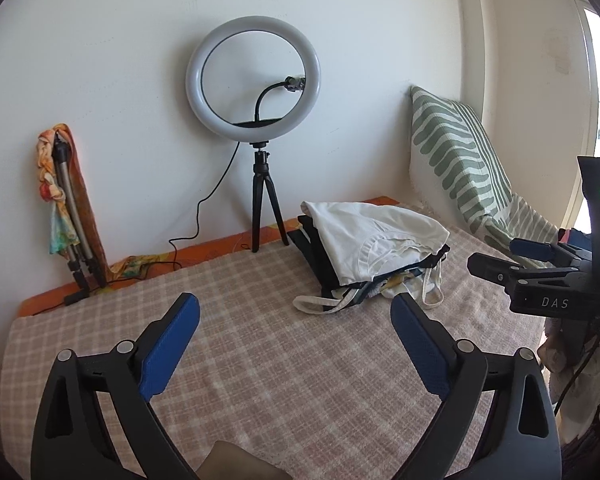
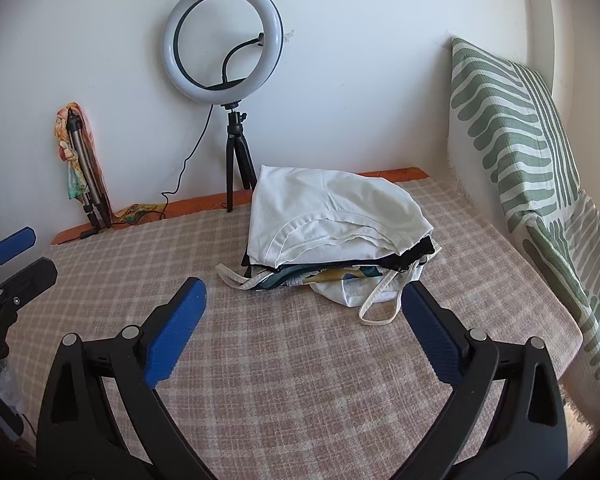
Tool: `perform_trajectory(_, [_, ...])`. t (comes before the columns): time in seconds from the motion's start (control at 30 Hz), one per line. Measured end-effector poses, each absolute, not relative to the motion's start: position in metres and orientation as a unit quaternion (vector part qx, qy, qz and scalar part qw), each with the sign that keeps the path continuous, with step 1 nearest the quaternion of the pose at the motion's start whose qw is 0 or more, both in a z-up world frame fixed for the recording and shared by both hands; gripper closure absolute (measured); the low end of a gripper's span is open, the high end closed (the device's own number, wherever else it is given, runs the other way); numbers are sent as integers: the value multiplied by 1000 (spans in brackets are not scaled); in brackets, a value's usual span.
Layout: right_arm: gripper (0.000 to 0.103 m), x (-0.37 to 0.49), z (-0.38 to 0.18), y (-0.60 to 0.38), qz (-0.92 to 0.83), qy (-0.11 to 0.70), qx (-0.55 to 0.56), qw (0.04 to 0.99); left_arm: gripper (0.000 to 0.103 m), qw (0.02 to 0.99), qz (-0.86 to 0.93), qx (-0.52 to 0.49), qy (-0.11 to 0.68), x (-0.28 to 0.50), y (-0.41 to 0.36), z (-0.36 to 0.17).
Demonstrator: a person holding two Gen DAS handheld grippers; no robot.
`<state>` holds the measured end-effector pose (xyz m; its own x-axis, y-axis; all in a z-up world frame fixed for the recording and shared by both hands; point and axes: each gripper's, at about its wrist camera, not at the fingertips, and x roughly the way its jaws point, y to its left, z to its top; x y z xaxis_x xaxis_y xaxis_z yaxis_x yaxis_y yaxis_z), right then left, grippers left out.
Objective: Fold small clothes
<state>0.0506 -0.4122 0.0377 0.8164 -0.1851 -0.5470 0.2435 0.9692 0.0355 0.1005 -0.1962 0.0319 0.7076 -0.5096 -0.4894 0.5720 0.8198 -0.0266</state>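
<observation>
A stack of folded clothes (image 1: 372, 252) lies on the checked blanket (image 1: 260, 360) near the far right; it also shows in the right wrist view (image 2: 332, 224). A white garment is on top, dark and patterned pieces lie under it, and white straps (image 2: 380, 304) trail out at the front. My left gripper (image 1: 296, 308) is open and empty above the blanket, short of the stack. My right gripper (image 2: 304, 292) is open and empty, just in front of the stack; it also shows at the right of the left wrist view (image 1: 500, 256).
A ring light on a black tripod (image 1: 254, 80) stands at the wall with its cable trailing left. A folded tripod with a colourful cloth (image 1: 66, 200) leans at the far left. A green-striped cushion (image 2: 516, 132) leans at the right wall. The bed edge drops off at right.
</observation>
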Motion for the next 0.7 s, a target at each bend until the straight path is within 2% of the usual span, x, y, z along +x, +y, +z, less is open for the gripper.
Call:
perform_trajectory(0.23, [0,42,41,-413,-135,248,58,957,5,927,-275,73,246,90,-188,22])
perform_trajectory(0.43, [0,39,37,-413,-142,242,60,958,1,933,-255,81,241,83,-182,13])
perform_trajectory(0.7, [0,40,30,-411,-142,246,55,957,1,935,-245,89,239,80,-177,10])
